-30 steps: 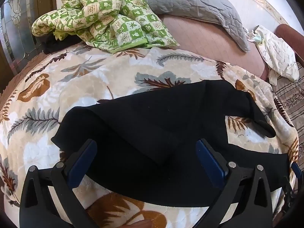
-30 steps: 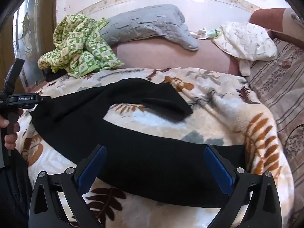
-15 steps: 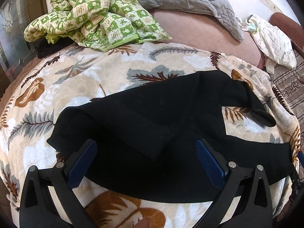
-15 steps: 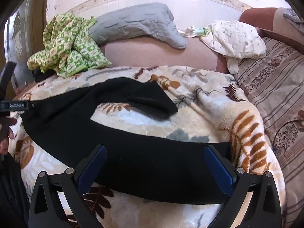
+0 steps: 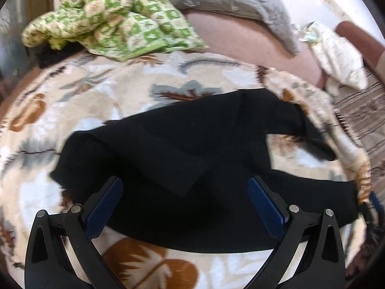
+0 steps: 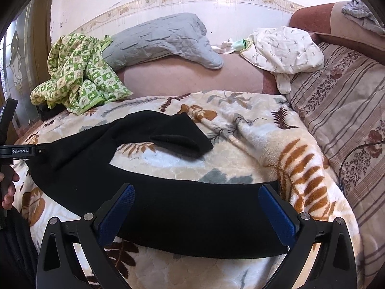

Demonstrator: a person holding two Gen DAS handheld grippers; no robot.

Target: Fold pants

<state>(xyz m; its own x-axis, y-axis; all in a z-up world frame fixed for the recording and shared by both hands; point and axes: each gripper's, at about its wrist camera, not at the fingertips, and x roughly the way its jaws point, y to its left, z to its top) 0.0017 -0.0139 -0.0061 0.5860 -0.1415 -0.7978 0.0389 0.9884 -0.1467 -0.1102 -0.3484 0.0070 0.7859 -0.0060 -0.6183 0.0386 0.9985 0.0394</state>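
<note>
Black and soft, the pants [image 5: 182,159] lie spread on the fuzzy leaf blanket [image 5: 101,91] on the bed. A second ago I was looking at them from a bit lower. Now both my grippers have lifted and pulled back a little, so I see more of the bed. The pants have not moved. I think that means no fold is made yet, and I am getting ready to pick a spot to grab.

My left gripper [image 5: 185,200] hangs over the wide top part of the pants. Its blue pads [image 5: 264,204] are spread far apart and hold nothing. My right gripper [image 6: 196,209] hangs over the long near leg [image 6: 192,204], open wide too, and empty.

The pants look thick and floppy, like knit cloth. The near leg lies flat in a long curved band. The far leg [image 6: 168,130] bends, and its end is curled over on itself. Near my left gripper a flap of cloth [image 5: 173,168] is folded over with a pointy corner.

Behind are a crumpled green checked quilt [image 6: 79,72] and a puffy grey pillow [image 6: 161,41].
</note>
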